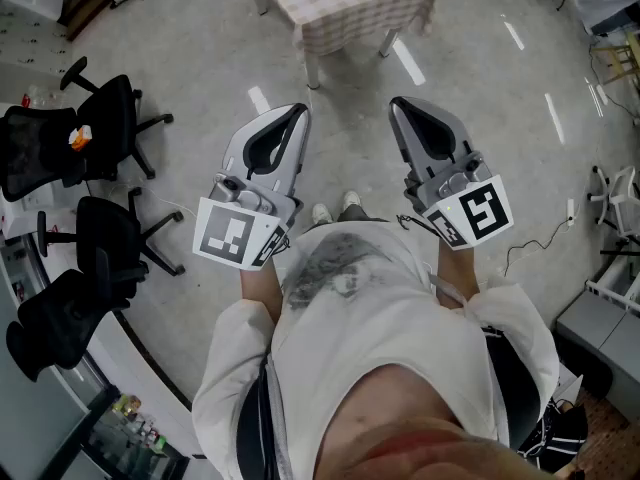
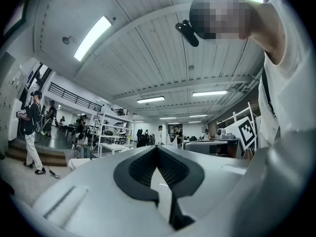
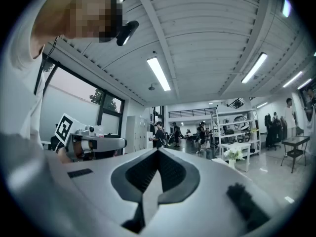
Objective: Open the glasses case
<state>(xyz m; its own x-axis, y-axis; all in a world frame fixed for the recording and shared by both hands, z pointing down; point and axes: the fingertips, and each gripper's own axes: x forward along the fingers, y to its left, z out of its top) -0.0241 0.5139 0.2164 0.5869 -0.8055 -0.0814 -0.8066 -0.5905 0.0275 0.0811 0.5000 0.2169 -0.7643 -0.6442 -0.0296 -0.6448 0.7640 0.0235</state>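
No view shows the glasses case, so I cannot tell how it looks or where it is.

The person holds both grippers out in front, level, side by side and a little apart. The left gripper [image 1: 301, 111] has its two jaws pressed together at the tip, and nothing is between them. The right gripper [image 1: 396, 102] is the same, with its jaws together and nothing held. Each one has a white cube with black squares at its back end, the left cube [image 1: 235, 233] and the right cube [image 1: 480, 211].

The person wears a white shirt [image 1: 380, 318] and stands on a grey floor [image 1: 200, 38]. Two white shoes [image 1: 335, 209] show between the grippers. Ahead of the grippers stands a table with a checked cloth [image 1: 350, 3]. Black chairs [image 1: 100, 128] stand at the person's left.

The gripper views look into a big room with a white ceiling and long lights [image 2: 93, 37]. White shelves [image 2: 112, 132] stand far off, and people are standing near them.
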